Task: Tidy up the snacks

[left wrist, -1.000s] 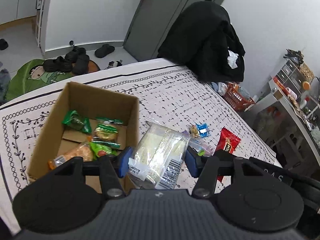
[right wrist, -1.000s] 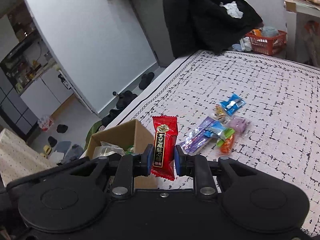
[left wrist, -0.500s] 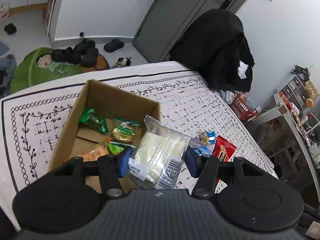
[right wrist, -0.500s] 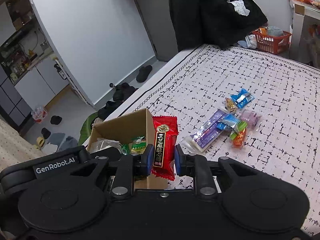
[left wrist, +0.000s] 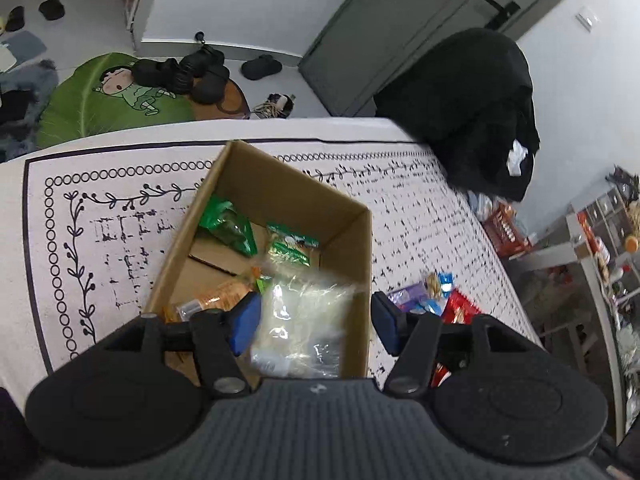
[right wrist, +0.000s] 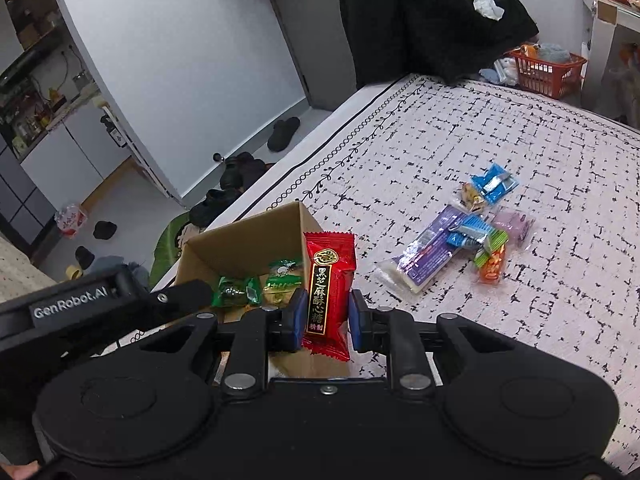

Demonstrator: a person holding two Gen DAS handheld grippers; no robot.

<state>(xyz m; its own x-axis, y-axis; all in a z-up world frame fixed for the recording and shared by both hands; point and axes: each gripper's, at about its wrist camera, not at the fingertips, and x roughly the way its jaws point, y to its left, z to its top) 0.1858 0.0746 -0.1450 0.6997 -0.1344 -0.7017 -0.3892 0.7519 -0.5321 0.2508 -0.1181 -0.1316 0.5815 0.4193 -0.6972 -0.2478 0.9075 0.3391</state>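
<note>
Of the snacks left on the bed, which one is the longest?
The purple packet: it is a long bar lying beside the small blue, green and orange wrappers.

cardboard box [left wrist: 362,248] on patterned cloth [right wrist: 500,128]; snack packets [left wrist: 256,236] inside; loose snack pile [right wrist: 468,236] right, possibly overlapping.

The clear packet [left wrist: 298,326] is motion-blurred, its print unreadable. The left gripper [left wrist: 316,320] hides the box's [left wrist: 280,188] near wall and part of the red candy [left wrist: 460,312].
</note>
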